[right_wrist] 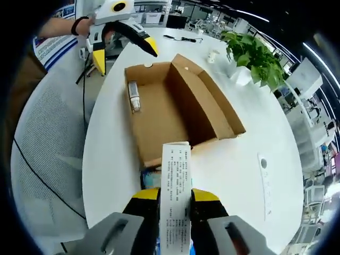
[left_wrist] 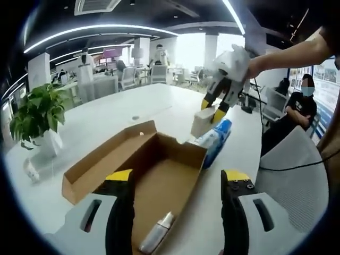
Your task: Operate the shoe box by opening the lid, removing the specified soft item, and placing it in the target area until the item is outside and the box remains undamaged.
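The right tongs [right_wrist: 175,204] are closed on a white printed pack [right_wrist: 175,196], a flat rectangular item covered in small text, its long axis running straight out along the jaws; in the left gripper view the same right tongs [left_wrist: 214,109] carry the pack [left_wrist: 202,121] in the air just past the box's far end, above a blue-and-white packet [left_wrist: 217,139] lying on the table [left_wrist: 106,117]. The left tongs [left_wrist: 178,183] are wide open and hold nothing, their yellow-tipped jaws standing either side of the near end of the shoe box [left_wrist: 133,164]. The box is brown corrugated cardboard, open, its flap folded out flat to one side, walls apparently uncreased. A small silvery tube [left_wrist: 158,239] lies on the box floor, between the left jaws. The pack is already outside the box, so the placing step appears in hand: the right tongs are the ones to lower it onto the smooth white table. A potted plant [right_wrist: 255,56] stands well apart.
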A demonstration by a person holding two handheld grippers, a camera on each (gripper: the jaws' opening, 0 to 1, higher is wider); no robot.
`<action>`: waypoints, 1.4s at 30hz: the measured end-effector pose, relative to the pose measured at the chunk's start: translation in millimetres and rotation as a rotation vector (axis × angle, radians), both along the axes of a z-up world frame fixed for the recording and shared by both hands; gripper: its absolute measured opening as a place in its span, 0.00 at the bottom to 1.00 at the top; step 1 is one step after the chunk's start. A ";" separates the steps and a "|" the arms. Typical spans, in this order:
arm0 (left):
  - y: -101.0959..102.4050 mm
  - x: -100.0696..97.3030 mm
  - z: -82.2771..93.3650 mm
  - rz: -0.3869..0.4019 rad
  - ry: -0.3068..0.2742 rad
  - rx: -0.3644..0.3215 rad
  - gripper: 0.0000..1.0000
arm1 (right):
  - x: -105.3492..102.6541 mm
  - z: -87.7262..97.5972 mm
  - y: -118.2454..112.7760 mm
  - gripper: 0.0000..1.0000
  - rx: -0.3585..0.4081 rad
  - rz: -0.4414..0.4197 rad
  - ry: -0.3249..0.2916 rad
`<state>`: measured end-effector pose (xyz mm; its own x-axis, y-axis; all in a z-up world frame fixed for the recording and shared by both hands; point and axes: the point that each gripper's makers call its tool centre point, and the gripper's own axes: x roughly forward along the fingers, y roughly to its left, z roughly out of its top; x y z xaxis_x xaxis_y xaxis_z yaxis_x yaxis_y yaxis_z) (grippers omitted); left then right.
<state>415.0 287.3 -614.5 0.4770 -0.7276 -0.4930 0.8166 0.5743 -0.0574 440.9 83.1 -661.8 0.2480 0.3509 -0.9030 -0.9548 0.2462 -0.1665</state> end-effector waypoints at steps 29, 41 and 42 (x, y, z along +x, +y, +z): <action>-21.6 0.1 -7.7 -0.049 0.017 0.038 0.66 | 9.1 -5.6 -108.0 0.17 -0.039 -0.125 -0.009; -13.3 0.3 -11.4 -0.020 0.033 0.055 0.66 | 25.8 -16.6 -115.0 0.17 -0.050 -0.116 0.012; -13.0 -1.1 -11.4 -0.018 0.035 0.058 0.66 | 28.2 -18.2 -116.0 0.17 -0.048 -0.117 0.016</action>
